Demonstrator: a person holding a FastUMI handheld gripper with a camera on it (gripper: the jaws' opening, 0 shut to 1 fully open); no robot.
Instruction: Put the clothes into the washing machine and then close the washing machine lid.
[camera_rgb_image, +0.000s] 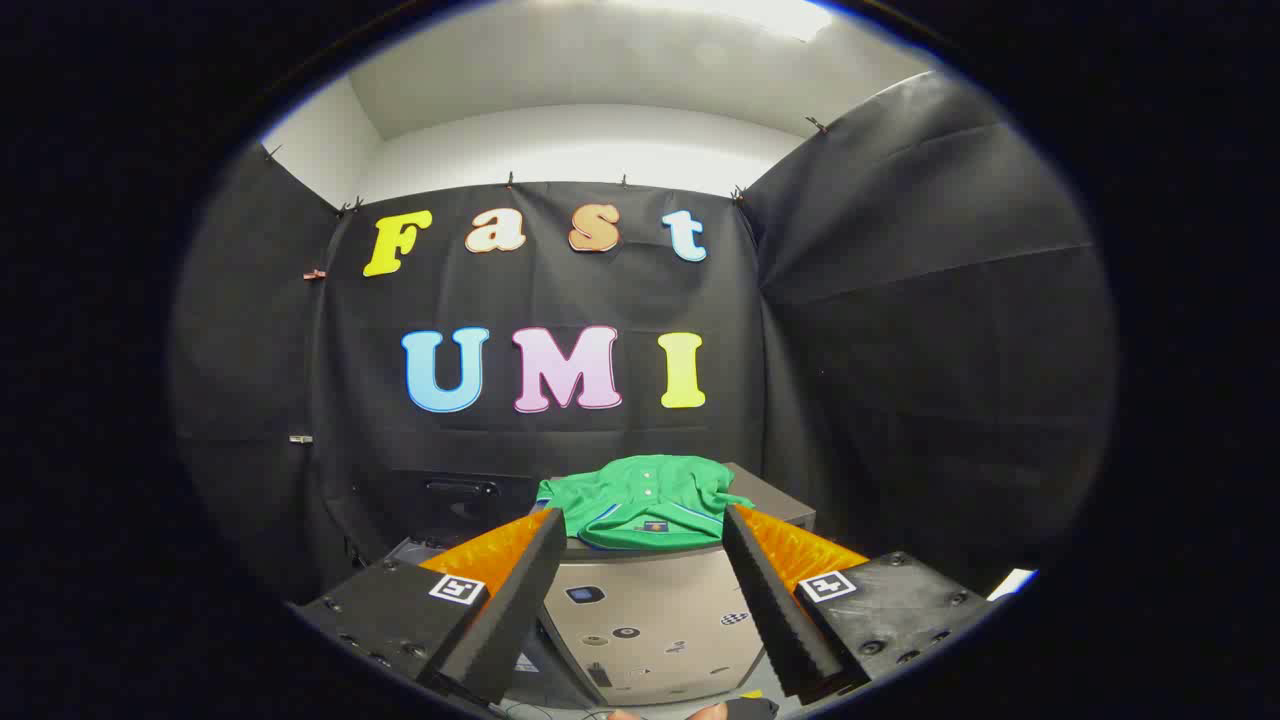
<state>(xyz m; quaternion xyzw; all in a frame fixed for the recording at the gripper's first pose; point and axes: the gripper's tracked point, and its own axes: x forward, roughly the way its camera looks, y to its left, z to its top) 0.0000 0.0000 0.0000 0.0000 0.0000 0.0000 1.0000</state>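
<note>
A folded green garment (645, 500) with white buttons and blue trim lies on top of a grey box-shaped unit (650, 610), just beyond my fingertips. My gripper (645, 525) is open, its two black ribbed fingers (525, 590) spread wide with orange backs, and nothing sits between them. To the left of the grey unit stands a dark machine (450, 500) with a handle on its raised dark panel; I cannot tell whether its lid is open.
Black cloth walls close the booth behind and on both sides, with a white wall and ceiling above. Small stickers dot the front face of the grey unit. A bit of a hand (665, 713) shows below the fingers.
</note>
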